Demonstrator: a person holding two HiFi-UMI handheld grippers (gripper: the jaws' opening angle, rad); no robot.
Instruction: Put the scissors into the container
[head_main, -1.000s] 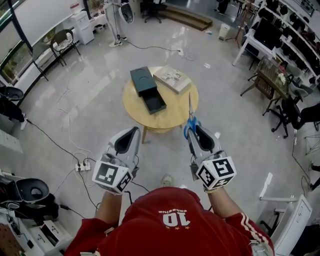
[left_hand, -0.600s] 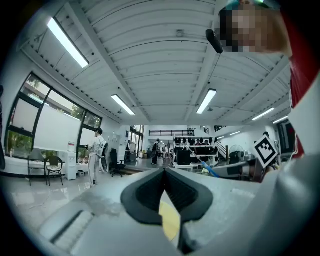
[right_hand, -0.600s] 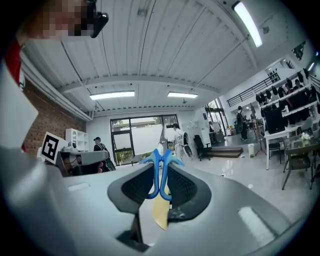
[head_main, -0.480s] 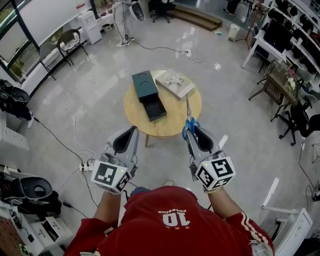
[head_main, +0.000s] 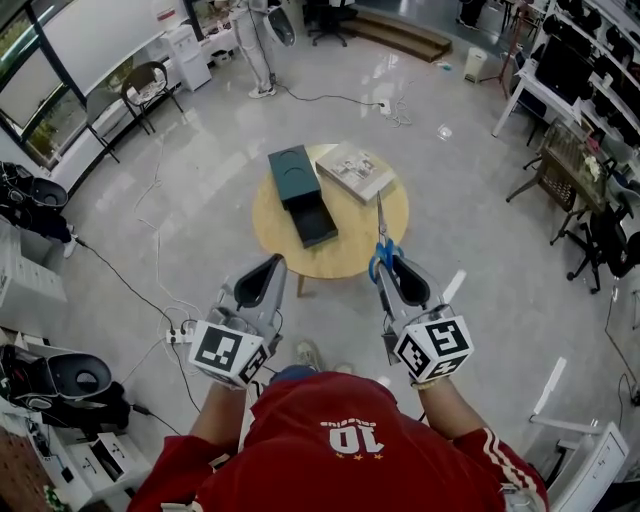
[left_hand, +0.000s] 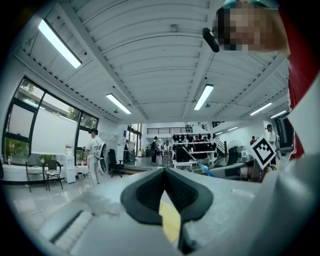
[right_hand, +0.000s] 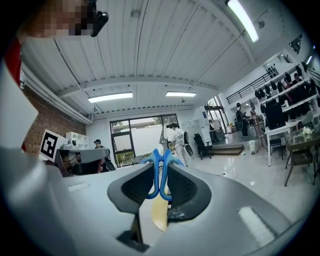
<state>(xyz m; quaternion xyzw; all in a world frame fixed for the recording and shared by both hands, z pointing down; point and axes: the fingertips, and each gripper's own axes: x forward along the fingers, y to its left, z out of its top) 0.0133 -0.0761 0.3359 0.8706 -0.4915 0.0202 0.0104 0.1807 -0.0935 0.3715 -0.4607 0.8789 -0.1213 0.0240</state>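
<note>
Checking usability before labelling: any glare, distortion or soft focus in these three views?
Head view: sharp, wide-angle bending at the edges, glare on the glossy floor. Left gripper view: fisheye with dark corners, the left tool soft near the lens. Right gripper view: same vignette, scissors readable in the right tool.

Blue-handled scissors (head_main: 381, 245), blades closed; dark green container (head_main: 293, 172), open.

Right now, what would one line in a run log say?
right gripper: jaws shut on scissors | left gripper: jaws shut, empty | container: on round table ahead, scissors not yet in
</note>
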